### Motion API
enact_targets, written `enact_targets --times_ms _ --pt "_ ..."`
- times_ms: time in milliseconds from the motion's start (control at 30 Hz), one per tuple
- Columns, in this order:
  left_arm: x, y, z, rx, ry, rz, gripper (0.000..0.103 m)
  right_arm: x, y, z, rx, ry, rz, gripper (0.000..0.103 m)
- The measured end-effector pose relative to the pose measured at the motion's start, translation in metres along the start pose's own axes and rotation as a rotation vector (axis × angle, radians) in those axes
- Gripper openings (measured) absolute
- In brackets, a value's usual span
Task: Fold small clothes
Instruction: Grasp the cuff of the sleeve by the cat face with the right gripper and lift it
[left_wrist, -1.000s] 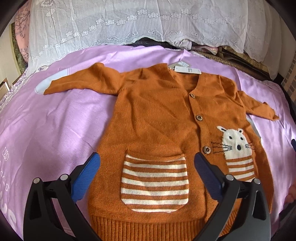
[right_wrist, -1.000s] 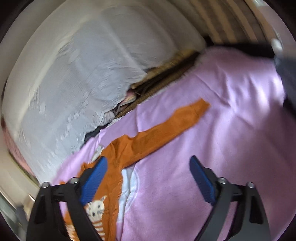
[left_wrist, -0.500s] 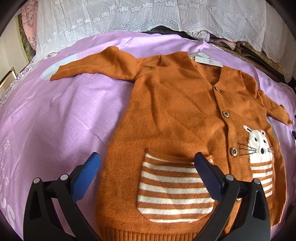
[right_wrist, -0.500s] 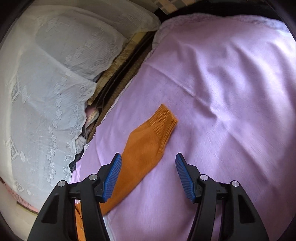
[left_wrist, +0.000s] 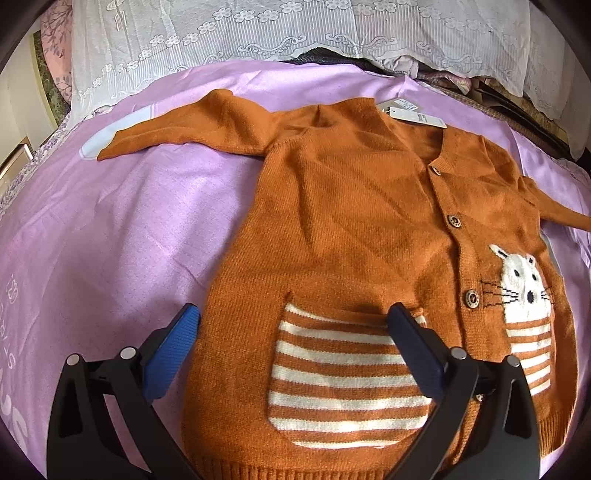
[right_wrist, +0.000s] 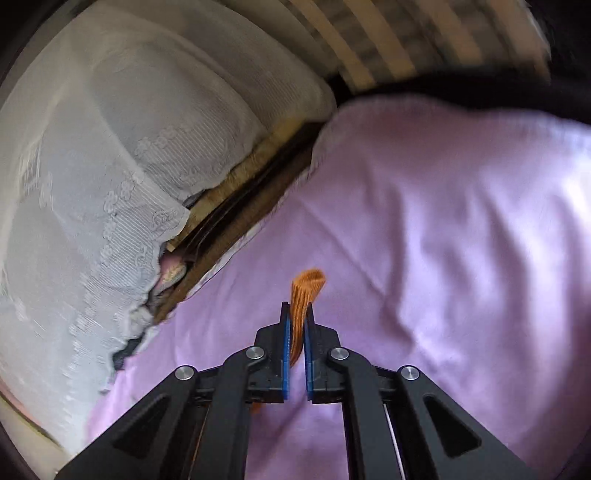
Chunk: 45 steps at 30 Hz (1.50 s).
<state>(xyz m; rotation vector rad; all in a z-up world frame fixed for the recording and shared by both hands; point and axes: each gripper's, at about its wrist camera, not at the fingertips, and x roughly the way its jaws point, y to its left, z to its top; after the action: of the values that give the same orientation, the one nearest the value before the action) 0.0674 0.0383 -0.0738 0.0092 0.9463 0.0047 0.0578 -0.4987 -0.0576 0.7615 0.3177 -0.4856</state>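
Cardigan (left_wrist: 354, 236) lies flat across the frame's centre on the purple sheet (left_wrist: 122, 236). Right gripper (right_wrist: 297, 317), jaws just closed, clamps the sleeve cuff (right_wrist: 308, 286). Left gripper (left_wrist: 291, 332) hovers with jaws apart over the striped pocket (left_wrist: 343, 373). Best carry the cuff low, inward across the chest, without dragging the body.

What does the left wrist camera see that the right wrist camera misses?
Only the left view shows the cardigan's body, striped pocket, buttons and white cat, under the open left hand-held gripper. Only the right view shows the right hand-held gripper shut on the sleeve cuff. Both show the purple sheet and lace cloth.
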Motion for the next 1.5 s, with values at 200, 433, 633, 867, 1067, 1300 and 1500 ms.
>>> enact_targets --times_ms 200,433,633,867,1067,1300,1500 --pt "-0.003 0.0 0.0 -0.001 0.003 -0.01 0.099 0.023 -0.026 -0.023 0.012 0.165 -0.158 0.006" --pt "-0.014 0.007 0.006 -0.002 -0.066 0.038 0.099 0.028 -0.029 -0.019 0.037 0.169 -0.108 0.018" --pt "0.001 0.0 0.003 0.026 -0.042 0.069 0.099 0.009 -0.021 -0.017 0.026 0.108 -0.009 0.007" --pt "-0.003 0.003 0.002 0.024 -0.057 0.081 0.099 -0.01 0.025 -0.017 -0.065 0.082 0.1 0.007" --pt "-0.026 0.04 0.023 0.093 -0.15 0.107 0.099 -0.029 0.065 -0.021 -0.147 0.073 0.167 0.007" --pt "0.022 0.082 0.024 -0.027 -0.021 0.114 0.099 -0.037 0.131 -0.048 -0.227 0.113 0.226 0.007" --pt "0.008 0.039 0.017 0.157 -0.136 0.218 0.099 -0.038 0.2 -0.086 -0.304 0.157 0.268 0.007"
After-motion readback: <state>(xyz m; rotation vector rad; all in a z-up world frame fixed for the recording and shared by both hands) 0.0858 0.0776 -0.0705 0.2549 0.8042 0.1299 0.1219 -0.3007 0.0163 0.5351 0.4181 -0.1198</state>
